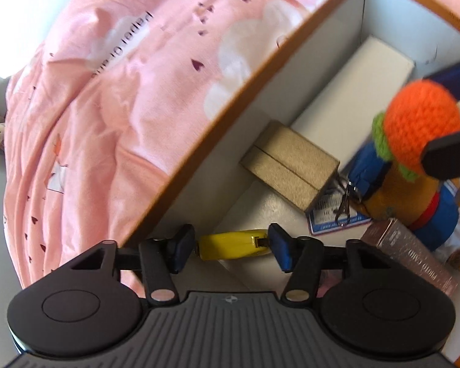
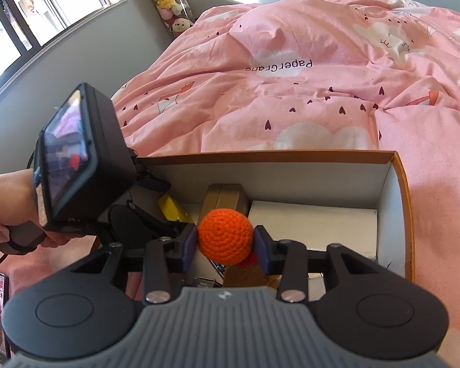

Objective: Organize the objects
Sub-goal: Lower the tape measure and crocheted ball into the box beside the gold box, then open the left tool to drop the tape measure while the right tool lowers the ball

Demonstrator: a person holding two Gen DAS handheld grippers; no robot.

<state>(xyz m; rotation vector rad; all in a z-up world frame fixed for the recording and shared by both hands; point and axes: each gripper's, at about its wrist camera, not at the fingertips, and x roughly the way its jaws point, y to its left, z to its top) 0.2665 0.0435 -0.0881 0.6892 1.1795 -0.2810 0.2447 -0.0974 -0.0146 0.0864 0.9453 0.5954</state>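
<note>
An open cardboard box (image 1: 217, 113) with an orange-brown rim and white walls sits on the pink bed cover. My left gripper (image 1: 231, 245) is shut on a yellow object (image 1: 230, 243) just inside the box's near-left corner. The same yellow object (image 2: 171, 208) shows in the right wrist view behind the left gripper's screen housing (image 2: 73, 159). My right gripper (image 2: 225, 240) is shut on the orange crochet head (image 2: 225, 236) of a knitted doll. The doll (image 1: 423, 128), with blue and brown body, stands over the box contents, the right gripper's fingers (image 1: 444, 156) on its head.
Inside the box lie a tan box (image 1: 291, 165), a long white box (image 1: 355, 82), a barcoded card (image 1: 334, 217) with keys, and a brown-pink carton (image 1: 411, 254). The pink duvet (image 2: 291, 92) surrounds it. A person's hand (image 2: 9, 202) holds the left gripper. Plush toys (image 2: 168, 0) stand by the wall.
</note>
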